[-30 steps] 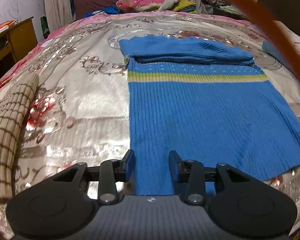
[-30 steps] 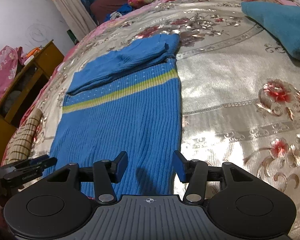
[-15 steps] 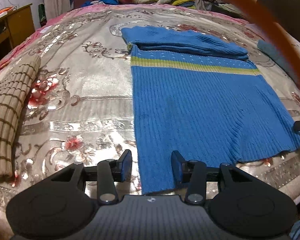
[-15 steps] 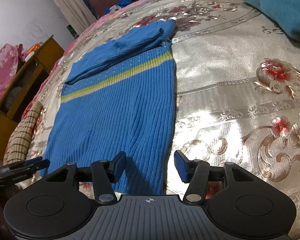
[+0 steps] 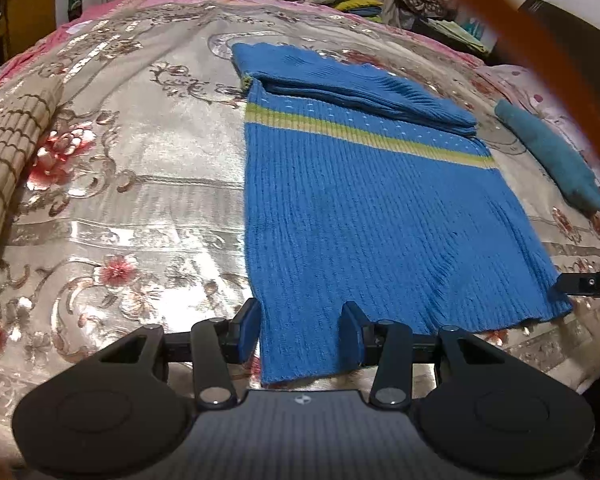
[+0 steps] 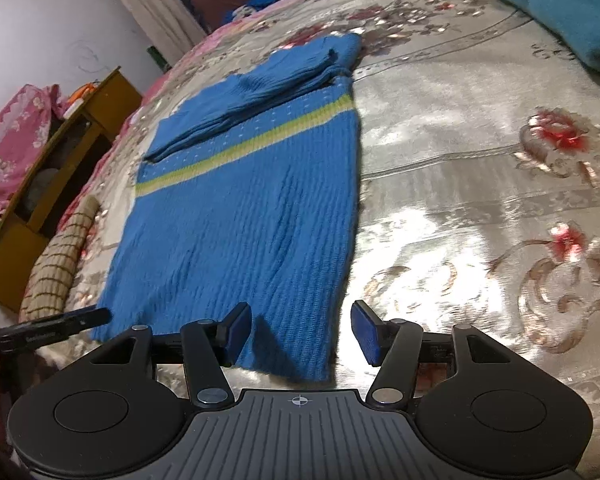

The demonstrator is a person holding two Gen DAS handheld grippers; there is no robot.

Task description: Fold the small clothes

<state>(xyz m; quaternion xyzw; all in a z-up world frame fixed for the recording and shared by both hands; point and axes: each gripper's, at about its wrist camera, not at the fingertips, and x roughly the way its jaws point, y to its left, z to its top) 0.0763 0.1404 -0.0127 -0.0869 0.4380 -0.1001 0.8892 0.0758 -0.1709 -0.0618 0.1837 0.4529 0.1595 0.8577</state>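
The left claw (image 5: 300, 330) stands spread over the near hem corner of the blue ribbed knit sweater (image 5: 364, 216). The right claw (image 6: 300, 330), just widening, straddles the opposite corner. The sweater stretches toward 12 o'clock on the shiny floral bed cover (image 5: 140, 184).

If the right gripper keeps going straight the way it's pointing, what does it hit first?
Most likely the near corner of the blue sweater, which already lies between the open fingers of the right gripper, with the bedspread directly underneath. Its jaws have just been opening wider. Exact depth is hard to judge.
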